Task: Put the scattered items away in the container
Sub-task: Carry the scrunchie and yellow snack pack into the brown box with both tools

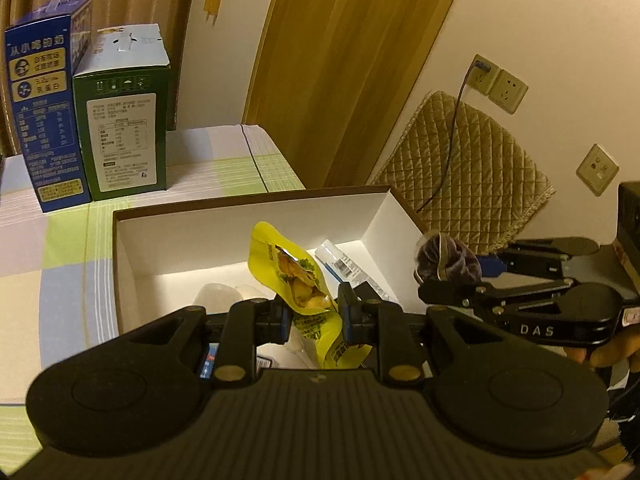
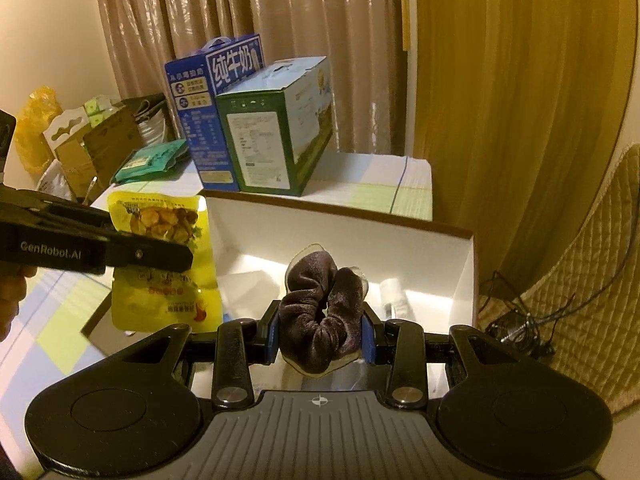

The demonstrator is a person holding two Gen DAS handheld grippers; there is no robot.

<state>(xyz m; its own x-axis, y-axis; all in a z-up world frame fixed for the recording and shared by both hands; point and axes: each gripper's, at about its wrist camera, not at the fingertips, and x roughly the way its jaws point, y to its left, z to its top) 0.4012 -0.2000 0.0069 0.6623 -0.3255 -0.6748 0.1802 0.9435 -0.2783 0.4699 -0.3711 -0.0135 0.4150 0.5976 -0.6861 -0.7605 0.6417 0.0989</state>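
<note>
Your left gripper (image 1: 314,316) has its fingers pinching the yellow snack pouch (image 1: 298,276), long axis upright, and your right gripper (image 2: 322,334) is clamped on the dark scrunchie (image 2: 320,312). Both hang over the white box (image 1: 248,236); beyond it stand milk cartons (image 1: 84,120).

The box (image 1: 248,216) is open on top, with bare floor at 9 o'clock by its left wall. A tube (image 1: 348,268) lies at 2 o'clock inside. Two cartons (image 2: 256,120) stand just beyond the far rim at 11 o'clock, a cushion (image 1: 472,176) outside at 3.
</note>
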